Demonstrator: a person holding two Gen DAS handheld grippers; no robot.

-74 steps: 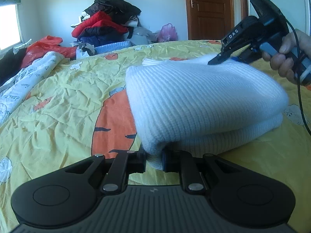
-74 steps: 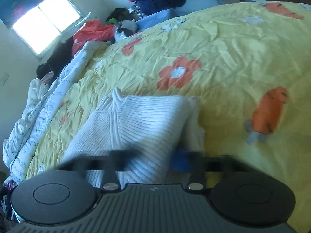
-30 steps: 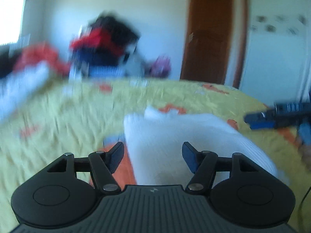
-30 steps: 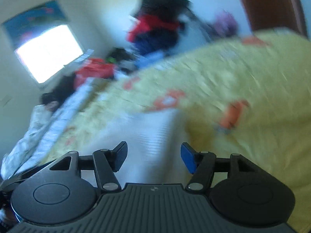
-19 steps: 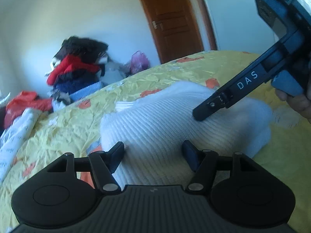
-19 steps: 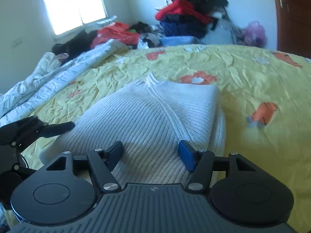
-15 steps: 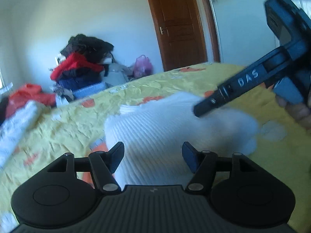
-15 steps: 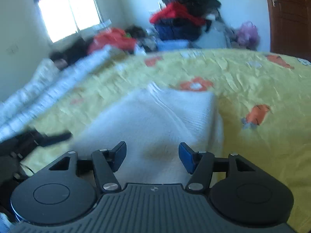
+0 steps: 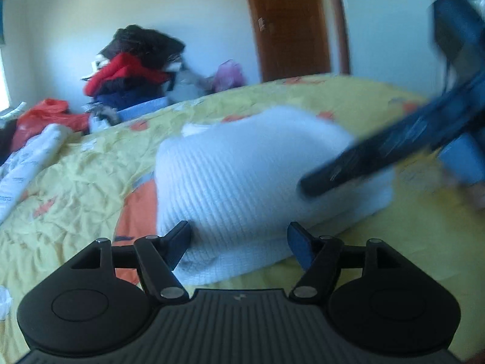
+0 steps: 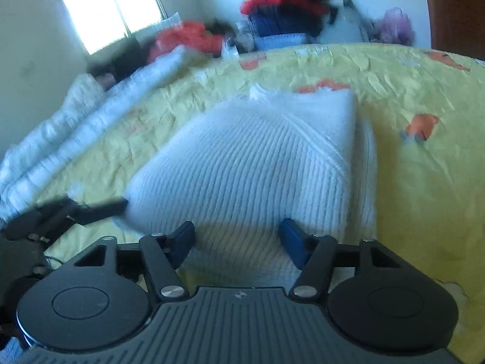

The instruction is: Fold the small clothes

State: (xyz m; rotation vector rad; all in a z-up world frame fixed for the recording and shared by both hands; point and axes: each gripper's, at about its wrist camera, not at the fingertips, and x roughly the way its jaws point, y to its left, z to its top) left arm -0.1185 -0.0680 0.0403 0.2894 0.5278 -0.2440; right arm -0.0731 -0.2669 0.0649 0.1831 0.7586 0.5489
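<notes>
The folded white knit garment (image 9: 242, 182) lies mid-frame on the yellow bed (image 9: 75, 182), straight ahead of both hand-held grippers, left (image 9: 239, 242) and right (image 10: 236, 239), each spread wide and empty, neither clearly nearer.

Daylight reaches you from the glaring window (image 10: 112, 9) at eleven o'clock. Motion blur smears both views; fisheye bends your edges.
</notes>
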